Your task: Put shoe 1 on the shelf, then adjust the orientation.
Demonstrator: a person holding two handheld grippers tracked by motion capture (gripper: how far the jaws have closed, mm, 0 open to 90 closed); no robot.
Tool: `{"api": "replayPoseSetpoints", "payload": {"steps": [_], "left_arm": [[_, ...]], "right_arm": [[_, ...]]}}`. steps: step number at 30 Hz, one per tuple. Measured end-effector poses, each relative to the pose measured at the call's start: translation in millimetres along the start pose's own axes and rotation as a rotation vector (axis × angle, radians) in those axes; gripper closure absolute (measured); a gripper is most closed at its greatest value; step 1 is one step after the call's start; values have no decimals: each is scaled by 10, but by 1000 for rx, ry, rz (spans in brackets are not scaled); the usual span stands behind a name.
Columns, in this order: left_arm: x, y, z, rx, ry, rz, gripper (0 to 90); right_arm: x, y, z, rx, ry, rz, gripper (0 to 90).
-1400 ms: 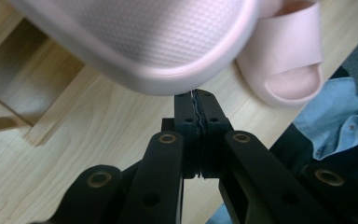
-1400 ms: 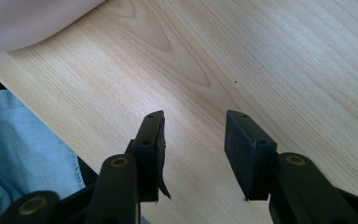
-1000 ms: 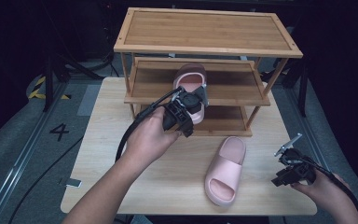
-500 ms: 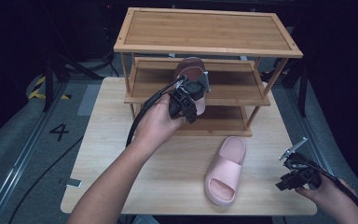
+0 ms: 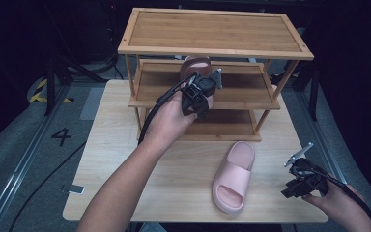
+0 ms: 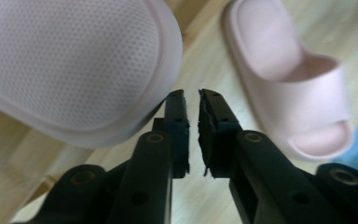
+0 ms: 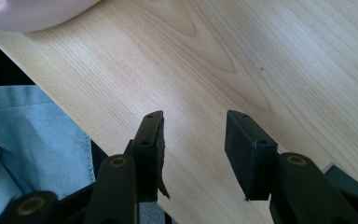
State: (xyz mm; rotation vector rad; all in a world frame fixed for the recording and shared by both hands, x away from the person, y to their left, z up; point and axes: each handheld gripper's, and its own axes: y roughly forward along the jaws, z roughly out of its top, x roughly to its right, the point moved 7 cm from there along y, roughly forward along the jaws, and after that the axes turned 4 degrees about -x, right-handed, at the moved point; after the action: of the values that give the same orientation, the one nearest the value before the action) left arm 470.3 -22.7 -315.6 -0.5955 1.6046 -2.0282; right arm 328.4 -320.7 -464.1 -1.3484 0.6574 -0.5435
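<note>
Left claw (image 5: 204, 89) up at the wooden rack (image 5: 216, 34), at the front edge of the rack's middle shelf (image 5: 244, 89), held in the left hand (image 5: 171, 121). Jaws parted by a narrow gap, having just been opening, with nothing between the pads. One pink slipper (image 5: 196, 67) on that middle shelf, its rear end showing past the claw in the high view; in the left gripper view, the slipper's dotted sole (image 6: 70, 60) just above and to the left of the jaw tips, its rim right beside the left jaw, contact not clear. No pinch on the slipper now.

Second pink slipper (image 5: 234, 176) flat on the desk (image 5: 125, 164) in front of the rack, below and to the right of its bottom shelf, toe opening toward the near edge. Same slipper seen in the left gripper view (image 6: 293, 79), beyond the right jaw and well apart from it.

Right claw (image 5: 305, 180) low over the desk's near right corner, well away from the rack and to the right of the second slipper, held in the right hand (image 5: 340, 203). Jaws spread wide, nothing between them but bare desk wood in the right gripper view (image 7: 193, 140). A blue sleeve (image 7: 32, 135) beyond the desk edge there, and a pale pink edge in the top left corner.
</note>
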Motion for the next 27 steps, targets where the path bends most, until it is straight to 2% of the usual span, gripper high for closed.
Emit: {"api": "replayPoseSetpoints", "payload": {"steps": [2, 6, 7, 13, 17, 20, 23, 27], "left_arm": [[9, -11, -8, 13, 10, -18, 775], [132, -79, -93, 29, 22, -51, 691], [165, -109, -139, 26, 35, -46, 665], [267, -224, -427, 35, 19, -53, 540], [228, -262, -653, 35, 7, -47, 498], [167, -258, -822, 25, -19, -44, 459], [82, -239, -1001, 42, -42, -26, 465], [30, -164, -1149, 63, -67, -24, 457]], "right_arm": [[-18, 1, 35, 3, -13, 3, 575], [-71, 6, 93, -2, -37, 5, 575], [-82, 8, 108, 0, -39, 3, 575], [-177, 32, 188, -17, -85, 6, 568], [-255, 50, 278, -27, -112, 1, 568], [-315, 70, 351, -31, -135, -1, 571], [-355, 101, 412, -45, -158, 4, 573], [-387, 137, 461, -50, -167, 5, 575]]}}
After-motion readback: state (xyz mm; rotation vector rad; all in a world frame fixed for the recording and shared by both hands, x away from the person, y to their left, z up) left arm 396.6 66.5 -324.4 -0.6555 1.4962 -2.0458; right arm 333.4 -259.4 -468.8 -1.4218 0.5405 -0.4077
